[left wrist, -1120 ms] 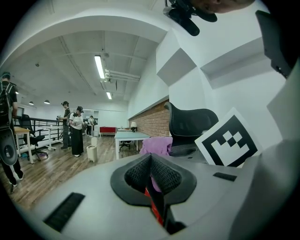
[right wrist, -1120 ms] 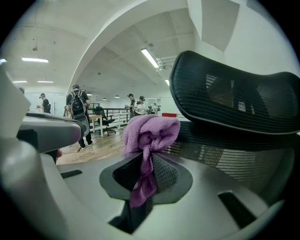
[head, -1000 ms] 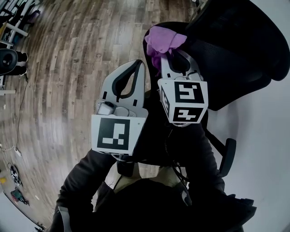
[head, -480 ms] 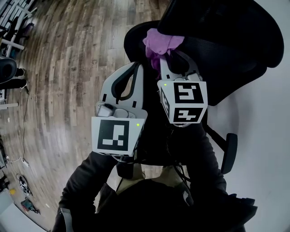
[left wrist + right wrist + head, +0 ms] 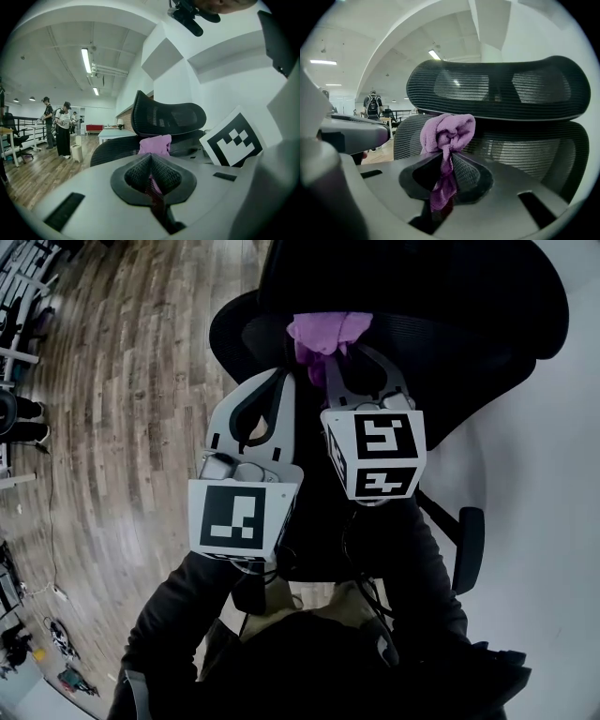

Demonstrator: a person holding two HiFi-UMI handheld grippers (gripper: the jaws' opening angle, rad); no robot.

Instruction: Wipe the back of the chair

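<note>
Since a second ago the chair [image 5: 441, 352] has slid left and lower in the head view, so its headrest [image 5: 422, 287] now overhangs the purple cloth [image 5: 323, 332], while both grippers sit at much the same spot in the picture. The right gripper [image 5: 349, 354] has its fingers clenched on the cloth, which bunches into a knot above the tips and hangs as a tail between them. That knot sits just in front of the gap between headrest and mesh backrest [image 5: 525, 150] in the right gripper view; whether it touches the mesh cannot be told. The left gripper [image 5: 286, 376] lies just beside the right one, fingers pressed together with nothing of its own gripped. Only the left gripper view shows people [image 5: 63, 126] standing on the wood floor [image 5: 33, 171] and a pale desk [image 5: 115, 133] far behind the chair. Only the head view shows the armrest [image 5: 469, 549] and the person's dark sleeves [image 5: 178, 615].
</note>
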